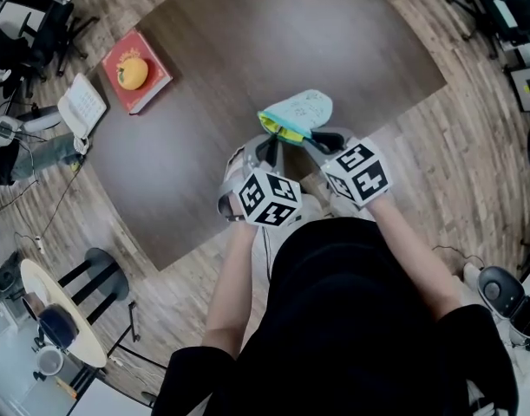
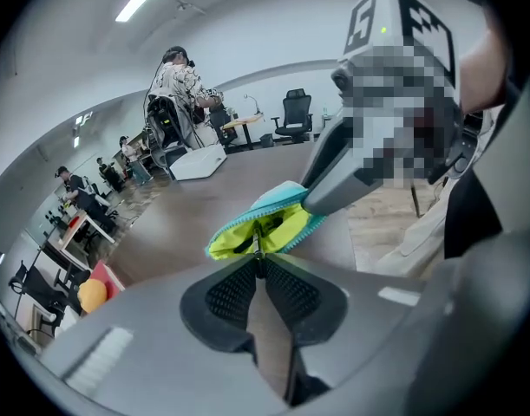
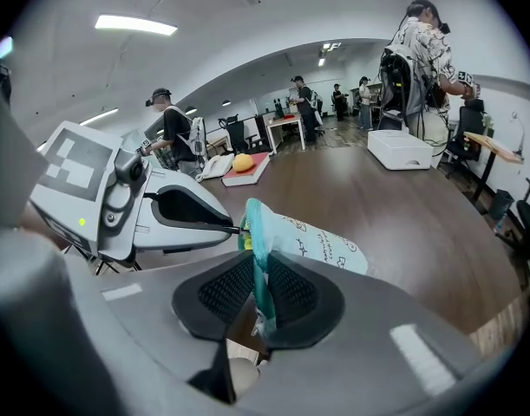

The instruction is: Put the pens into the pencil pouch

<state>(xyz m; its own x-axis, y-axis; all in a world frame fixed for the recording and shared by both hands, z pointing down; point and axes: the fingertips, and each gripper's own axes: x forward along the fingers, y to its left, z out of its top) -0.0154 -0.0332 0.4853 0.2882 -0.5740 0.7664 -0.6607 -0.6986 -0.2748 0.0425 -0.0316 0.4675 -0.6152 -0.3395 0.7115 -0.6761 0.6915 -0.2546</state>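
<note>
**Head view.** A light blue fabric pencil pouch (image 1: 301, 111) with a yellow-green lining sits over the near corner of the dark brown wooden counter (image 1: 247, 50). Its open mouth faces the person. The left gripper (image 1: 269, 148) and the right gripper (image 1: 321, 139) meet the mouth from either side, and each carries its black-and-white marker cube. A flat red book (image 1: 152, 81) lies well apart at the counter's far left, with a round orange fruit (image 1: 132, 73) on top.

**Left gripper view.** The jaws stand narrow, and their ribbed pads are pinched on a thin metal zipper pull (image 2: 256, 244) at the rim of the mouth. The pouch gapes and shows its lining. The dark shapes inside are too small to identify. The right gripper's jaws reach the mouth's upper right corner.

**Right gripper view.** The jaws are clamped on the teal zipper edge of the pouch, which passes upright between the pads. The printed body of the pouch extends away over the counter. Whether it rests on the surface cannot be told. A white rectangular box (image 3: 399, 150) stands farther back on the counter.
</note>
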